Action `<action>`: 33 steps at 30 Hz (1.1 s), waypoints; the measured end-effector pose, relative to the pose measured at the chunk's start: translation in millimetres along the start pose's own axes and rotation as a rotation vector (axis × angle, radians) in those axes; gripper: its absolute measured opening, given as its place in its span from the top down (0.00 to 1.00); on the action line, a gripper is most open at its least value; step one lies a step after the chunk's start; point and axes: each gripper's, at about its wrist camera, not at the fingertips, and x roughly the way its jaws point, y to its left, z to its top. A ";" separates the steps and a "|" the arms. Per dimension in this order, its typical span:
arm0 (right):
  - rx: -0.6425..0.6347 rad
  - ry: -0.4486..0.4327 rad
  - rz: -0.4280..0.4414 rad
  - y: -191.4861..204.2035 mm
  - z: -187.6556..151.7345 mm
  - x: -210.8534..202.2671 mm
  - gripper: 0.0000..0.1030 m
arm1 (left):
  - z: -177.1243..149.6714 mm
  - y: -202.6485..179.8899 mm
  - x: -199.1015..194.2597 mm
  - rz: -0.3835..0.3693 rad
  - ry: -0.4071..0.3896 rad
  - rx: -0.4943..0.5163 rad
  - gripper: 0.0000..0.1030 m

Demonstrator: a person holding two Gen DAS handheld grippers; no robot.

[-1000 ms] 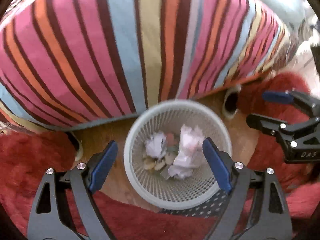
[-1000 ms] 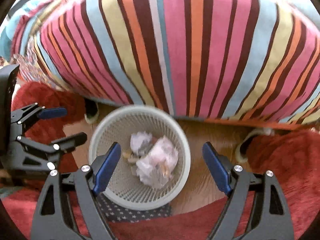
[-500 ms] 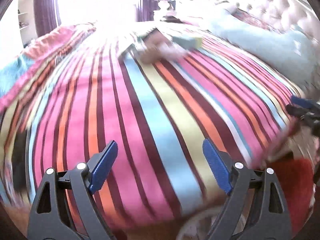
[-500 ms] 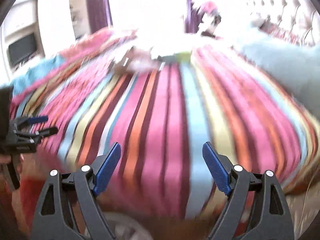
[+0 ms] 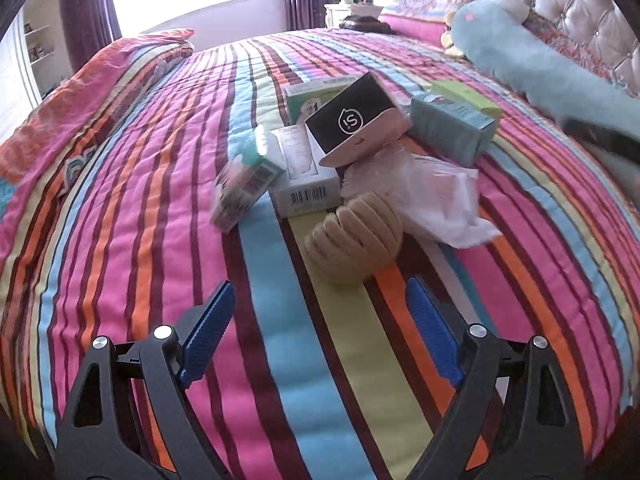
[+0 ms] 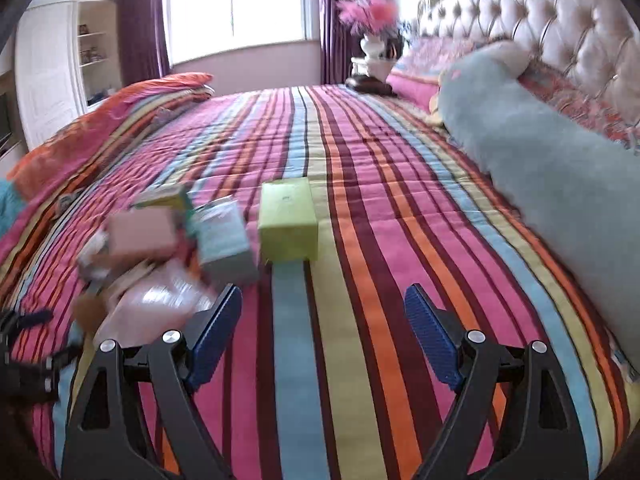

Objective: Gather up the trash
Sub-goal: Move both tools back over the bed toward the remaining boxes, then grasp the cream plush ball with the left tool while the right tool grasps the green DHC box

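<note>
A pile of trash lies on the striped bedspread (image 5: 168, 184). In the left wrist view it holds a black and pink box (image 5: 354, 120), a white barcode box (image 5: 304, 178), a teal box (image 5: 454, 124), a small green box (image 5: 244, 178), a tan ridged cup (image 5: 352, 244) and a crumpled clear wrapper (image 5: 440, 196). My left gripper (image 5: 320, 336) is open and empty, just short of the tan cup. My right gripper (image 6: 322, 336) is open and empty, short of a lime-green box (image 6: 288, 220); the blurred pile (image 6: 160, 256) lies to its left.
A long blue plush pillow (image 6: 552, 168) lies along the tufted headboard (image 6: 540, 12) at right. A folded orange quilt (image 6: 100, 120) lies at the bed's far left. A vase of pink flowers (image 6: 370, 28) stands on a nightstand behind the bed.
Both grippers have swung up from the white trash basket on the floor to the top of the bed. The basket is out of view. Both stay open and empty.
</note>
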 end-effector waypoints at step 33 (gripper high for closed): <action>0.171 0.150 0.050 -29.6 19.6 81.6 0.45 | 5.1 -0.6 24.9 -0.215 -0.009 0.064 0.48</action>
